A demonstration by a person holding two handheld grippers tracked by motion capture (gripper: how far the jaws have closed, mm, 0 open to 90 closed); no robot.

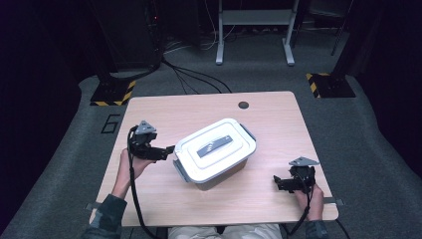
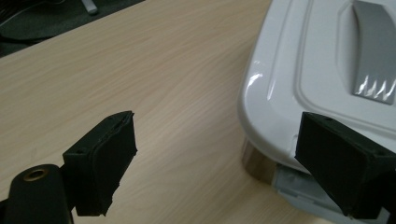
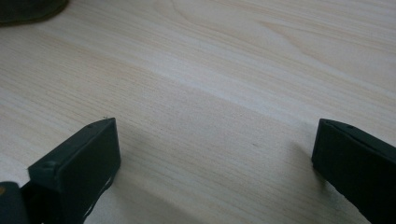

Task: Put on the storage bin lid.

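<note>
A light wooden table [image 1: 164,107] with rounded corners stands on grey carpet [image 1: 373,149]. A small dark round hole [image 1: 243,105] sits near its far edge. A white lidded box [image 1: 215,152] with a grey handle rests on it near the middle, turned at an angle to the table's edges.

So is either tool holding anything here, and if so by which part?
Nothing is held. The left tool is open beside the lidded white container's end latch. The right tool is open over bare table.
</note>
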